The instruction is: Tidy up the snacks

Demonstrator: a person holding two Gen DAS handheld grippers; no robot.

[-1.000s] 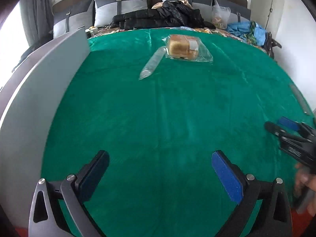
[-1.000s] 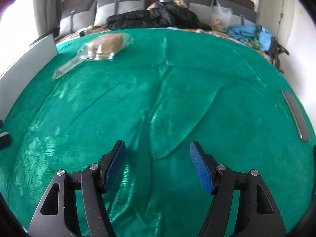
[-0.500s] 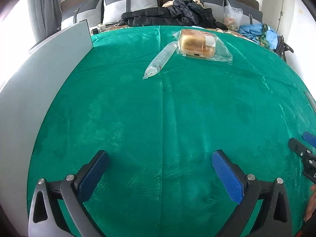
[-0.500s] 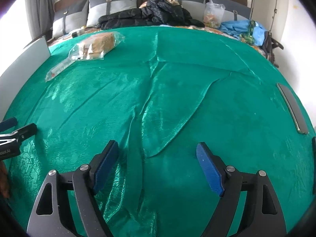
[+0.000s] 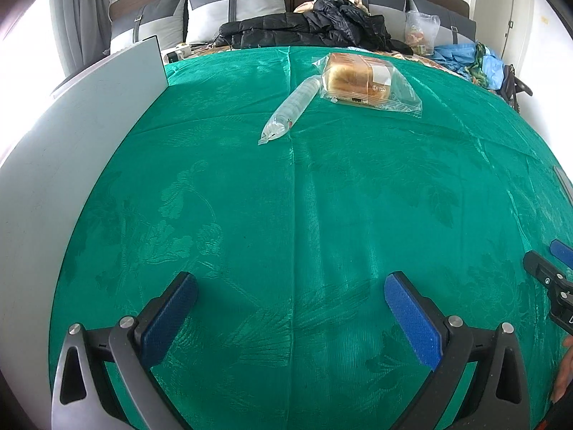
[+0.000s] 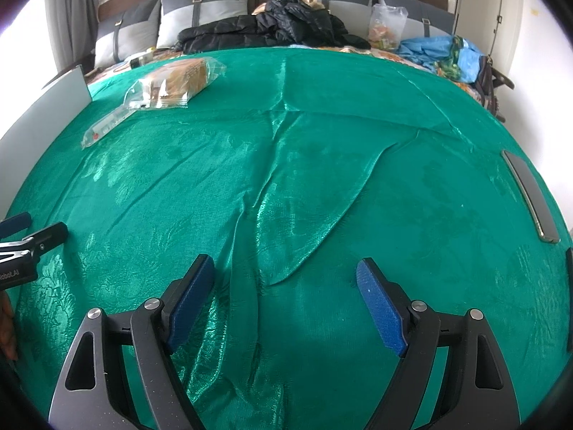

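Observation:
A bagged loaf of bread [image 5: 361, 80] lies far off on the green cloth [image 5: 286, 197], with a long clear sleeve of round snacks [image 5: 292, 107] touching its left side. Both also show in the right wrist view, the bread [image 6: 179, 80] and the sleeve [image 6: 107, 125] at far left. My left gripper [image 5: 290, 308] is open and empty over the near cloth. My right gripper [image 6: 286, 294] is open and empty over a raised fold in the cloth [image 6: 286, 215]. Each gripper's tip shows at the edge of the other's view.
A grey upright board [image 5: 71, 136] stands along the cloth's left edge. A flat grey bar [image 6: 530, 197] lies at the right edge. Behind are pillows, a black jacket [image 5: 308, 28], a clear bag of items [image 5: 420, 32] and blue cloth [image 5: 462, 55].
The left view has swung so the bread and sleeve sit closer and more central. My right gripper's jaws have opened wider. The other gripper's tip has shifted toward the frame edge in the left view.

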